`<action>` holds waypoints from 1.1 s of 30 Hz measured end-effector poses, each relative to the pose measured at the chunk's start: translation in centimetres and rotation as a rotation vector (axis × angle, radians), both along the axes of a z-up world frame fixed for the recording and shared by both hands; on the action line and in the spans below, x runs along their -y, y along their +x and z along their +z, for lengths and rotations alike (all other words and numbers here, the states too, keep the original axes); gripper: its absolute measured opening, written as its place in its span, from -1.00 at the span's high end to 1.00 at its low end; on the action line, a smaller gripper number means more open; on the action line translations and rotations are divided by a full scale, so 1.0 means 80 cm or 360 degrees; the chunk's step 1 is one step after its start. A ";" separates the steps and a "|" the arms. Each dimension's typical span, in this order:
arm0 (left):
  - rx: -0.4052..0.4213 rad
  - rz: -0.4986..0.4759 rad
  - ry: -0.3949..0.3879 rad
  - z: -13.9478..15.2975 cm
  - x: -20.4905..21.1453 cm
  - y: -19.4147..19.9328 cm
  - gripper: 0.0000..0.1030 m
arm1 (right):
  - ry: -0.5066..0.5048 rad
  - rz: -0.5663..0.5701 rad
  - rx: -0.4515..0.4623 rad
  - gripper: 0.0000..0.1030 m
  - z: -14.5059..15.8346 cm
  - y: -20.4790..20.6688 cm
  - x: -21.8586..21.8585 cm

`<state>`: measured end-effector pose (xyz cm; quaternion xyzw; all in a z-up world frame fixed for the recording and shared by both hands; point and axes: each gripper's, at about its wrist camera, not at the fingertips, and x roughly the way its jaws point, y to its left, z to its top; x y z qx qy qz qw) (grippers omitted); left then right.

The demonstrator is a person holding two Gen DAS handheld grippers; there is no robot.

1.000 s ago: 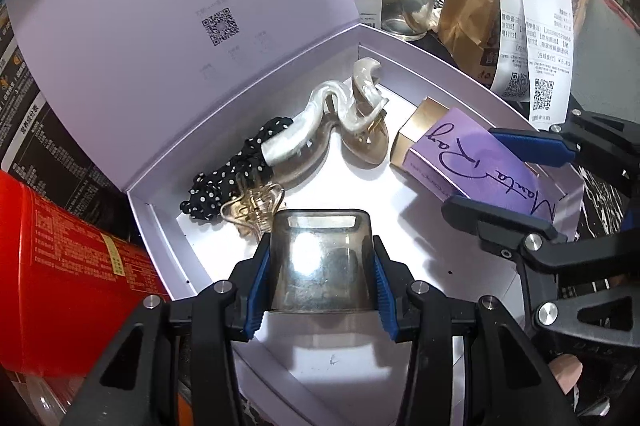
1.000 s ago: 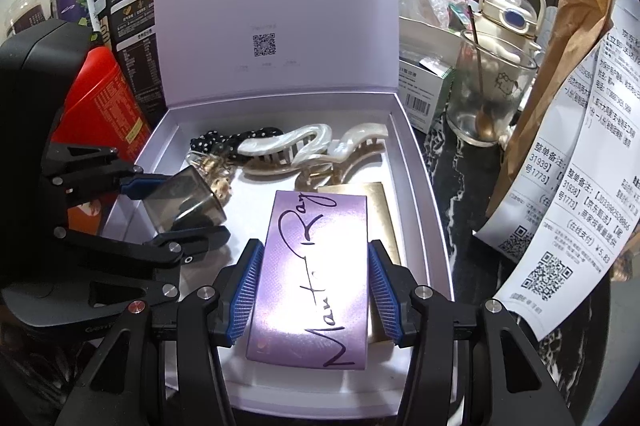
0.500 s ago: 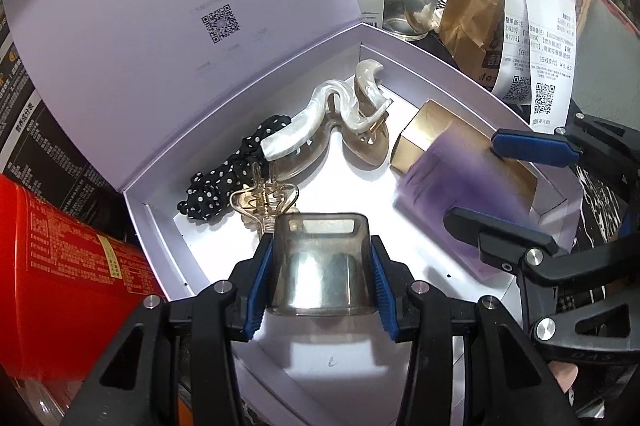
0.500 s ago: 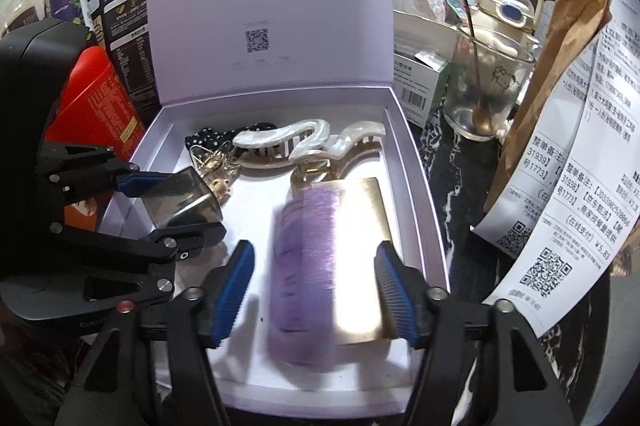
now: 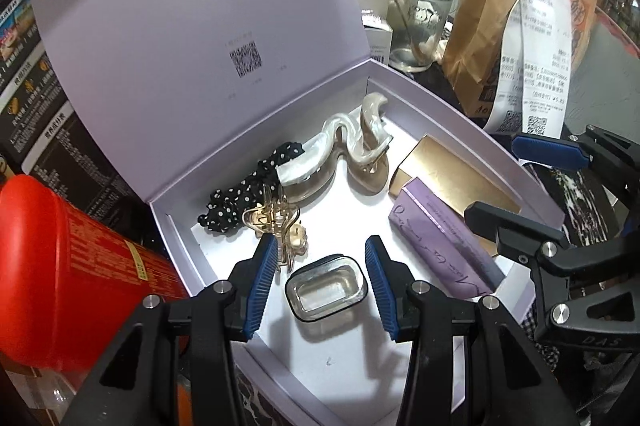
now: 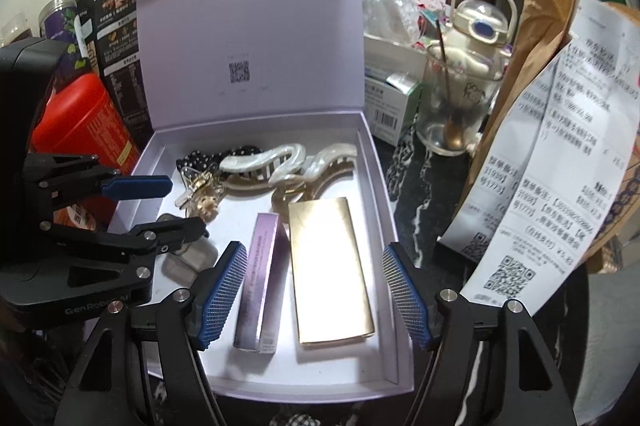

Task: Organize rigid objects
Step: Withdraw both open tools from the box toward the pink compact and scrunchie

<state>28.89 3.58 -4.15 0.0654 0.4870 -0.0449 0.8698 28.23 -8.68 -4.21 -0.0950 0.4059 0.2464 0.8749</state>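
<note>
An open lilac gift box (image 5: 178, 226) (image 6: 394, 226) holds everything. My left gripper (image 5: 322, 276) is open, its fingers either side of a small clear grey case (image 5: 326, 288) lying on the box floor. My right gripper (image 6: 314, 290) is open above a purple carton (image 6: 260, 278) (image 5: 436, 242) standing on its edge beside a gold box (image 6: 328, 258) (image 5: 448, 172). Two pearly hair claws (image 6: 288, 166) (image 5: 352, 146), a gold clip (image 5: 280, 222) and a black dotted scrunchie (image 5: 240, 194) lie at the back.
The box lid (image 6: 248, 26) stands upright behind. A red canister (image 5: 64, 266) is at the left. A glass cup with a spoon (image 6: 456, 106), a kettle-shaped bottle (image 6: 480, 22), a brown paper bag with receipts (image 6: 560, 146) and small cartons (image 6: 388, 106) crowd the right.
Both grippers opened. The grey case left my left gripper and lies on the box floor. The purple carton dropped from my right gripper and stands on edge beside the gold box.
</note>
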 end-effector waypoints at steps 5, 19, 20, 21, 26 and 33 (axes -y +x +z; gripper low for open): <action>0.0068 -0.0005 -0.0005 0.021 -0.002 -0.016 0.13 | -0.0003 -0.0030 0.0037 -0.46 0.011 -0.007 0.005; 0.0277 0.0045 0.0007 0.074 0.000 -0.050 0.13 | -0.0024 -0.0097 0.0138 -0.46 0.040 -0.040 0.024; 0.0292 0.0047 0.0019 0.078 0.002 -0.054 0.13 | -0.0021 -0.0099 0.0149 -0.46 0.042 -0.043 0.025; 0.0310 0.0046 0.0033 0.082 0.004 -0.058 0.13 | -0.0017 -0.0102 0.0162 -0.46 0.045 -0.046 0.027; 0.0375 0.0017 0.0011 0.103 0.013 -0.077 0.13 | -0.0002 -0.0109 0.0233 -0.51 0.066 -0.067 0.037; 0.0456 0.0016 -0.0016 0.130 0.021 -0.106 0.05 | 0.0022 -0.0130 0.0319 -0.51 0.092 -0.096 0.050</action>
